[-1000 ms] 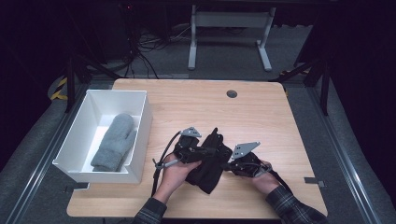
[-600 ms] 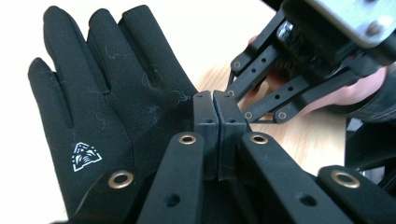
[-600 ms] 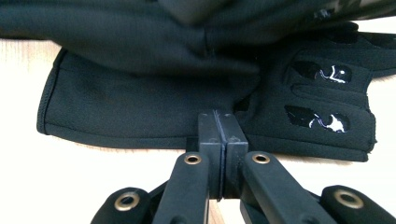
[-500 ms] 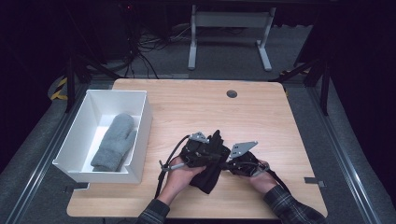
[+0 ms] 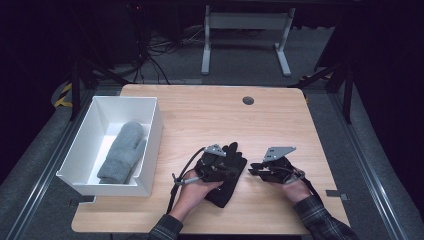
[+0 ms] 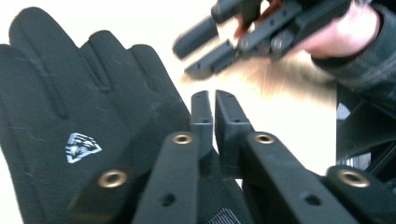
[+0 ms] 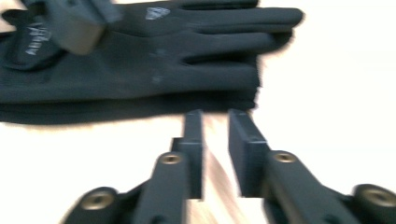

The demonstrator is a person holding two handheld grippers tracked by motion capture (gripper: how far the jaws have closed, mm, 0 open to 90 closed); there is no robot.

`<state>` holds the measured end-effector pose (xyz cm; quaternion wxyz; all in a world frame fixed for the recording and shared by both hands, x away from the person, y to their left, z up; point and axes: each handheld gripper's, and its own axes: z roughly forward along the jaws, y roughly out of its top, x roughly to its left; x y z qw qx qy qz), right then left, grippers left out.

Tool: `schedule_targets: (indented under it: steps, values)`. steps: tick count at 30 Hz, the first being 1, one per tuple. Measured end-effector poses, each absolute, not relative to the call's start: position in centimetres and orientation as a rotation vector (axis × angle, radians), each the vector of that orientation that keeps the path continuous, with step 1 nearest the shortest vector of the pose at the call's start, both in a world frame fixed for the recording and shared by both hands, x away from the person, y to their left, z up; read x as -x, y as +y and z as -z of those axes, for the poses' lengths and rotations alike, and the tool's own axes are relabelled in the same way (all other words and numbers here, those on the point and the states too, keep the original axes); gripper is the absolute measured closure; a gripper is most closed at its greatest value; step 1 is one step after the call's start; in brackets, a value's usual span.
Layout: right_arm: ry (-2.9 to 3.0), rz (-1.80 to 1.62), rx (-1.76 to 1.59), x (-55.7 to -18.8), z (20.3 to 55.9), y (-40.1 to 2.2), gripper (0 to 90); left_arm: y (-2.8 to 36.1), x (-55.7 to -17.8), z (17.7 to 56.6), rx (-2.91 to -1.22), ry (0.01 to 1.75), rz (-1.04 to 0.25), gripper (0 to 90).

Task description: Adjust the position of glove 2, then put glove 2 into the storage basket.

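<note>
High view: we see the black glove (image 5: pixel 227 175) lying on the wooden table (image 5: pixel 210 115), lower centre of frame. The left gripper (image 5: pixel 220 167) sits over it w/ jaws pinched on the fabric. The right gripper (image 5: pixel 257 169) is just right of the glove, apart from it; its jaws have just been opening, nothing between them. White bin (image 5: pixel 155 135) at left holds a grey mitten (image 5: pixel 122 152).

Left gripper view: jaws near-together at centre, glove edge caught between; glove (image 6: pixel 79 116) covers the left half, white logo lower left. Right gripper (image 6: pixel 219 44) blurred, upper centre.

Right gripper view: jaws narrowly parted, bare table between; glove (image 7: pixel 154 60) across the top, left gripper (image 7: pixel 74 23) upper left.
</note>
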<state>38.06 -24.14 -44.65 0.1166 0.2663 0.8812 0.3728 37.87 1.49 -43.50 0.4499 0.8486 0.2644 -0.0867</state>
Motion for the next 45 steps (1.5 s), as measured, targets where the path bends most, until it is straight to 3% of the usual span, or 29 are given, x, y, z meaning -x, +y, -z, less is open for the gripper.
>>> schedule_targets:
  steps: [2,12,29,37,40,45]
  values:
    - [2.551,-1.088,-0.828,-38.2,44.7,-25.1,52.2,0.8,-37.5,44.0,-2.130,0.648,0.233,90.0]
    - [2.529,-1.065,-0.879,-38.5,45.2,-26.1,40.8,-0.2,-37.1,45.2,-2.264,0.651,0.229,90.0]
    - [2.525,-1.042,-0.894,-38.9,46.0,-26.5,31.0,4.4,-37.6,44.7,-2.330,0.739,0.111,90.0]
    - [2.524,-1.034,-0.882,-38.9,46.4,-26.4,29.2,4.5,-37.7,44.5,-2.337,0.716,0.094,90.0]
    - [2.523,-1.036,-0.874,-38.9,46.4,-26.4,28.2,4.5,-37.6,43.9,-2.329,0.682,0.079,83.6]
    - [2.508,-1.052,-0.862,-38.9,46.7,-26.4,25.4,4.5,-38.0,42.7,-2.333,0.632,-0.009,60.6]
